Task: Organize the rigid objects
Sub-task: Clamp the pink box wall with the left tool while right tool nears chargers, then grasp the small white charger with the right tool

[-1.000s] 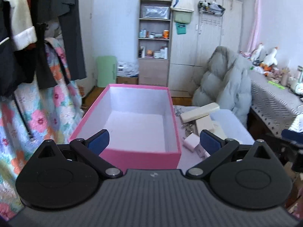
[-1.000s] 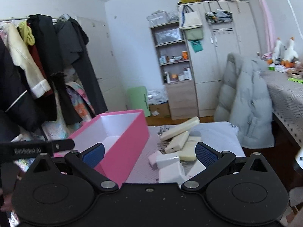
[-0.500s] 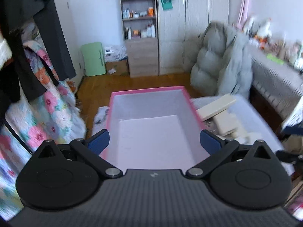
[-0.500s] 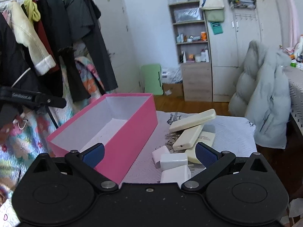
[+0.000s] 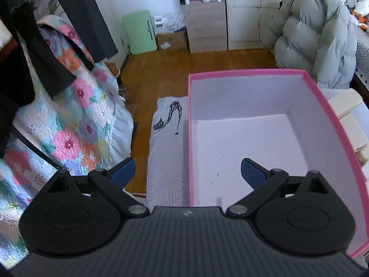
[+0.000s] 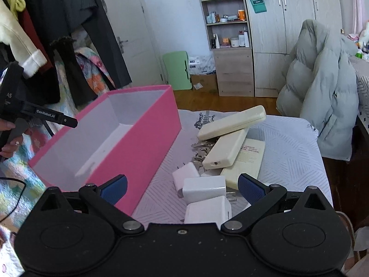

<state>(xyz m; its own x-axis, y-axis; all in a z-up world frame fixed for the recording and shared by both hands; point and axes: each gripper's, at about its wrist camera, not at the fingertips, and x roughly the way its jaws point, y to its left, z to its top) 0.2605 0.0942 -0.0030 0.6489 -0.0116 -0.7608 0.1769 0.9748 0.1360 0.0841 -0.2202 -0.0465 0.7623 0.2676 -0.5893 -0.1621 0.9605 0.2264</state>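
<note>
Over the box (image 5: 318, 106), the left gripper (image 5: 186, 173) gaped empty; the right gripper (image 6: 182, 188) gaped above chargers (image 6: 204, 188).

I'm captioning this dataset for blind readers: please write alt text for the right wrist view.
The open right gripper hovers over white chargers and cream remotes piled on a patterned cloth. An empty pink box sits to their left.

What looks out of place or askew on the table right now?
The cream remotes lie in a loose heap, the top one tilted across the others, with keys and white chargers scattered beside them. The pink box is empty. Nothing looks spilled or damaged.
</note>
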